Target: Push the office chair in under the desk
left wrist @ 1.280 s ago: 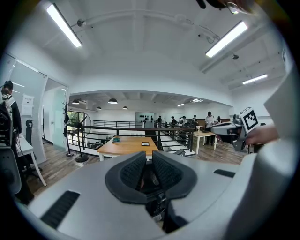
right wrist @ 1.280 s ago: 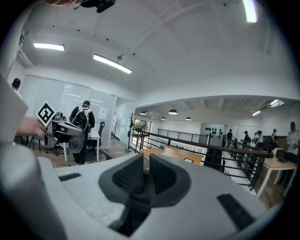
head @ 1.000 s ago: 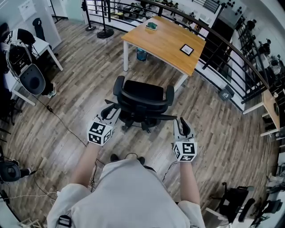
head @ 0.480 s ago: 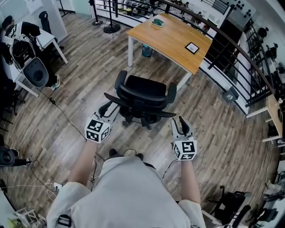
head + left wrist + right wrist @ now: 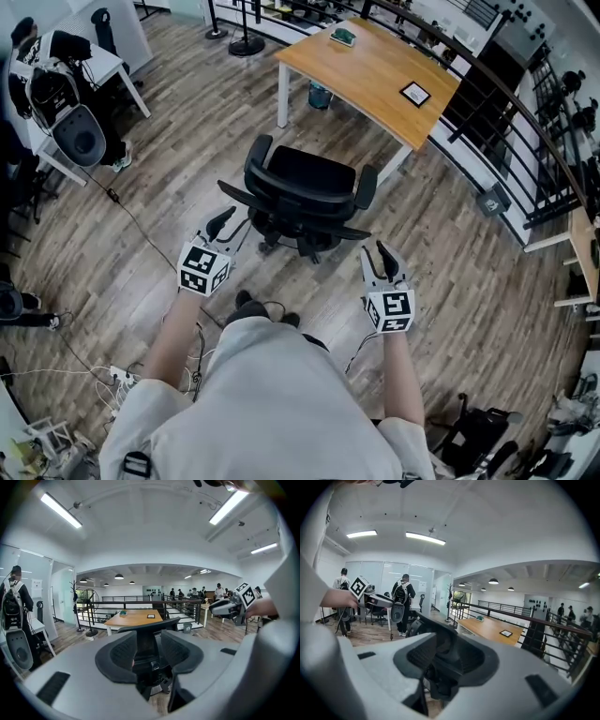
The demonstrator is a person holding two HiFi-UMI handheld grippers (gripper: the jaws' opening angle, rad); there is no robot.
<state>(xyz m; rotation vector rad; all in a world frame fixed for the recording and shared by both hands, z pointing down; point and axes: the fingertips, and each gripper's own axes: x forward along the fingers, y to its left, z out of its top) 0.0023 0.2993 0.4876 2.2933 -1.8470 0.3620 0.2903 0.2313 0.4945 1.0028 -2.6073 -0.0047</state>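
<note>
A black office chair (image 5: 305,187) stands on the wood floor with its backrest toward me, just short of the wooden desk (image 5: 370,70). My left gripper (image 5: 231,228) hovers off the backrest's left end, jaws apart and holding nothing. My right gripper (image 5: 382,255) sits just off the backrest's right end; its jaws are opening with nothing pressed between them. In the left gripper view the chair back (image 5: 150,623) shows past the left gripper (image 5: 149,656), with the desk (image 5: 133,617) behind it. The right gripper (image 5: 447,660) frames the chair (image 5: 438,627) too.
On the desk lie a tablet (image 5: 415,93) and a green object (image 5: 343,37); a blue bin (image 5: 321,94) stands under it. A black railing (image 5: 506,103) runs behind. A white table (image 5: 84,70) with bags is at the left. A cable (image 5: 141,248) trails over the floor.
Both grippers' jaws have widened. The left gripper, which was at the backrest's left end, now stands a little off it. The view has shifted toward the desk.
</note>
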